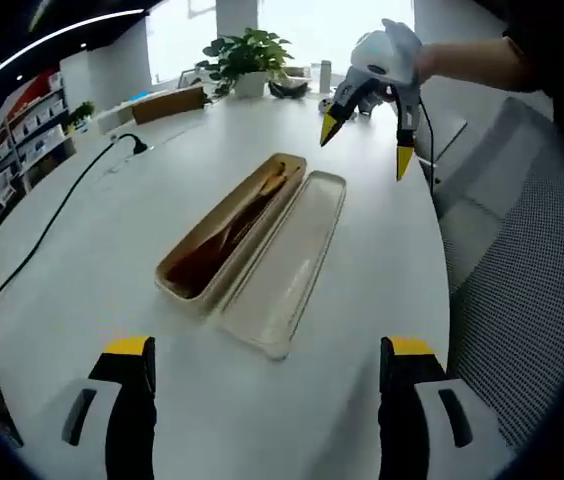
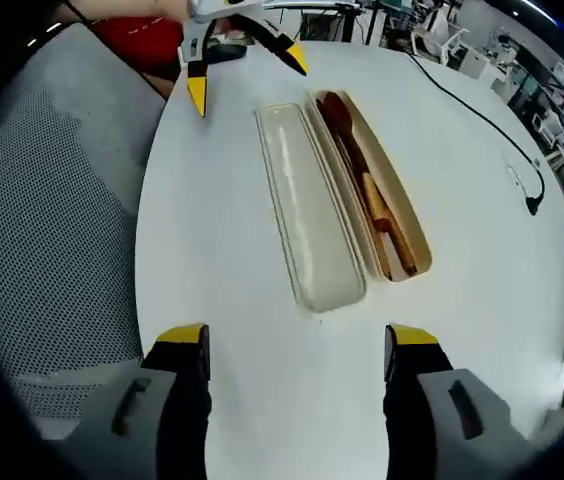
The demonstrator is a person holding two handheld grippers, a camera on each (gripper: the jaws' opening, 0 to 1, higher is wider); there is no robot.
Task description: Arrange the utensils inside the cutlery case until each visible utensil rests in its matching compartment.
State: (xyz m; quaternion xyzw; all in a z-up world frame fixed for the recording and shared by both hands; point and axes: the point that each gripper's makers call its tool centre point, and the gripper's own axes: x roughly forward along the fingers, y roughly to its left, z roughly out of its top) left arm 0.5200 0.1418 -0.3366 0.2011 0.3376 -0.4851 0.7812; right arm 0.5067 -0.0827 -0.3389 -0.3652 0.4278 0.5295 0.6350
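Observation:
A beige cutlery case (image 1: pixel 224 235) (image 2: pixel 402 205) lies open on the white table, with dark wooden utensils (image 1: pixel 237 228) (image 2: pixel 362 175) lying lengthwise inside it. Its translucent lid (image 1: pixel 287 260) (image 2: pixel 312 205) rests alongside, touching it. My left gripper (image 1: pixel 267 365) hovers open near the lid's close end, nothing between its jaws. My right gripper (image 2: pixel 297 350) also stands open and empty short of the lid. In the left gripper view the right gripper (image 1: pixel 367 145) hangs open beyond the case's far end; in the right gripper view the left gripper (image 2: pixel 247 75) appears open past the case.
A black cable (image 1: pixel 57 225) (image 2: pixel 482 115) runs across the table. A potted plant (image 1: pixel 247 60) and small items stand at the far edge. A mesh office chair (image 1: pixel 522 290) (image 2: pixel 52 230) sits beside the table. Shelves (image 1: pixel 22 135) line the room's side.

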